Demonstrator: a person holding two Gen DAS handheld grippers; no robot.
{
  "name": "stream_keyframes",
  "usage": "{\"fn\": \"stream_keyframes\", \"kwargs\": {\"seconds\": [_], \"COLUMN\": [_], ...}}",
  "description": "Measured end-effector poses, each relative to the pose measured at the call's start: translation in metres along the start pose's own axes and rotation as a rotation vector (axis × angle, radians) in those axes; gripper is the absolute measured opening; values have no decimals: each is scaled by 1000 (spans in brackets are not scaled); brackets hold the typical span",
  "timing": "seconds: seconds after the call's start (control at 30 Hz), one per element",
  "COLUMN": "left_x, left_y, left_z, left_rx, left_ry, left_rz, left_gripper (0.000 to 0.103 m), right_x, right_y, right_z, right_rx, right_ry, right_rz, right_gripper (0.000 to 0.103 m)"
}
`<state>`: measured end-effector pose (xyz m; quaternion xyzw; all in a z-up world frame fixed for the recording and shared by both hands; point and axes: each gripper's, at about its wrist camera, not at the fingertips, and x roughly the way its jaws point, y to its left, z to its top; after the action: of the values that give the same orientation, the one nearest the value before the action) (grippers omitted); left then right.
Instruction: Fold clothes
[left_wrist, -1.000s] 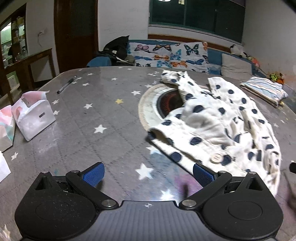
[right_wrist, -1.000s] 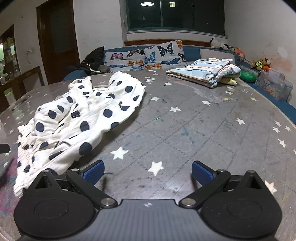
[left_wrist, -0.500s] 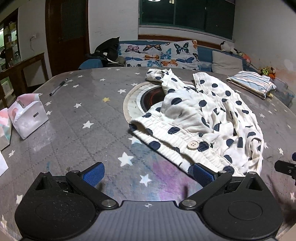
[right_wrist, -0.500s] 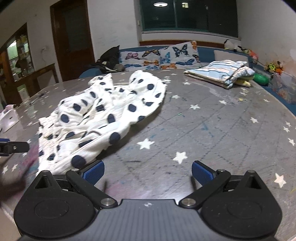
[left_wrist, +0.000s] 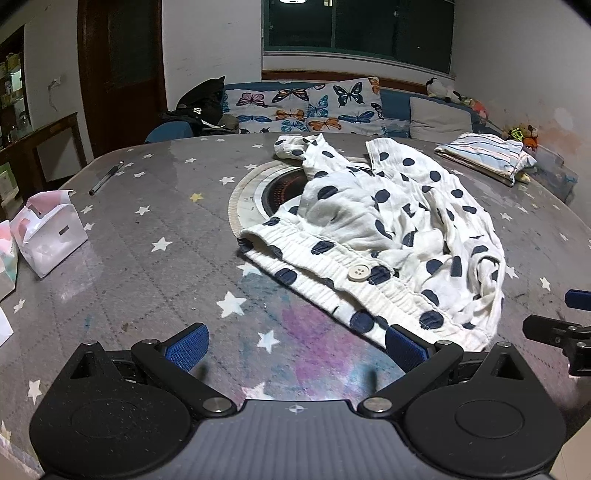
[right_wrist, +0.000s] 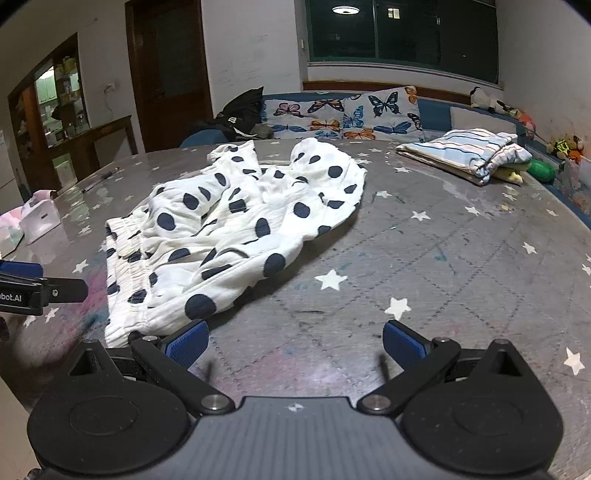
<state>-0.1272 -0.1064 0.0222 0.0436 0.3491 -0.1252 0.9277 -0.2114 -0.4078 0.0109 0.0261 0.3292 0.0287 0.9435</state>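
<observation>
Spotty clothes on my starry gray table (left_wrist: 122, 258)

My left gripper (left_wrist: 295, 345) and right gripper (right_wrist: 293, 341) both gape wide, holding nothing; the soft, crumpled polka-dot garment (left_wrist: 388, 236) lies at 12 o'clock; butterfly sofa (left_wrist: 306, 107) behind.

Your polka-dot garment (left_wrist: 388, 229) is soft, crinkled white cloth with a ribbed, gathered waistband and a smooth pale plastic-looking button (left_wrist: 357, 273), and it lies on a bench (left_wrist: 155, 266) whose star-printed quilted cover sits under a glossy, reflective clear layer. Your left tongs (left_wrist: 295, 343) and right tongs (right_wrist: 293, 341) are matt black plastic with shiny metal pivot pins and blue fingertips (right_wrist: 186, 341) of finely knurled, rubbery look. The folded striped cloth (right_wrist: 469, 153) looks soft and matt.
</observation>
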Motion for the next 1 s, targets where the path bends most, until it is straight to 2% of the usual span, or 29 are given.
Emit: {"fn": "stream_keyframes", "kwargs": {"seconds": [0.7, 1.0], "left_x": [5, 11], "left_y": [-10, -10], "left_z": [4, 9], "left_rx": [18, 21], "left_ry": [1, 0], "left_rz": [-9, -11], "left_gripper": [103, 103], "right_x": [1, 2], "right_y": [18, 22], "right_z": [4, 11], "right_rx": [-52, -65], "right_ry": [-4, -13], "right_rz": [22, 31], "right_gripper": [101, 97]}}
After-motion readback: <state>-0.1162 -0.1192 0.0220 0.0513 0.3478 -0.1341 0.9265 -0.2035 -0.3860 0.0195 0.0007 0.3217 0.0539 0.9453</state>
